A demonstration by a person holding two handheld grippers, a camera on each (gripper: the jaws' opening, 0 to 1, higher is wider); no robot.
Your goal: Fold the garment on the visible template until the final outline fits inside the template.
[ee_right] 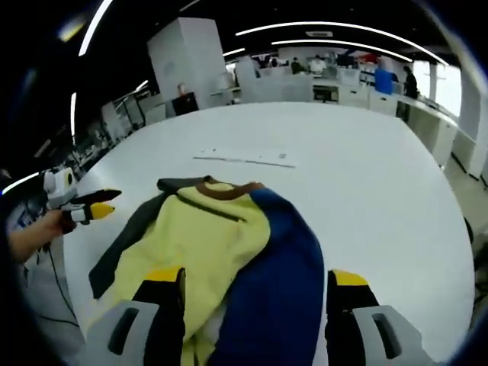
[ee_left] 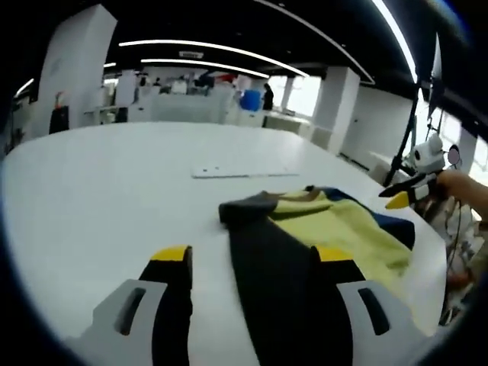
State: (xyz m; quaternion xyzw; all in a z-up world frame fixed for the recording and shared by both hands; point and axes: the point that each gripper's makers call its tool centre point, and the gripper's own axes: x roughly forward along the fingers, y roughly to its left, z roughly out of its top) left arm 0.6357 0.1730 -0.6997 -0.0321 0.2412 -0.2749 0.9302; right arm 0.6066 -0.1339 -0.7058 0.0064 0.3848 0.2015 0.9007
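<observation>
Garment (ee_right: 229, 252) bunched on white table (ee_left: 99, 191), yellow, navy and dark grey panels overlapping, brown collar toward far side. Left gripper (ee_left: 255, 263) tongs spread wide, straddling grey sleeve, nothing clamped. Right gripper (ee_right: 255, 286) likewise wide over navy panel, empty. Probably poised for first pinch at near hem. Template (ee_right: 244, 158) flat just beyond collar, apart from cloth. Bare tabletop all round; near edge close, sleeve near it.

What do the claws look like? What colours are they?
Each claw has two black fingers with yellow tips and pale grey slotted bases. You can see this on the left claw and the right claw. Seen from the side, the tips look like little yellow beaks.
</observation>
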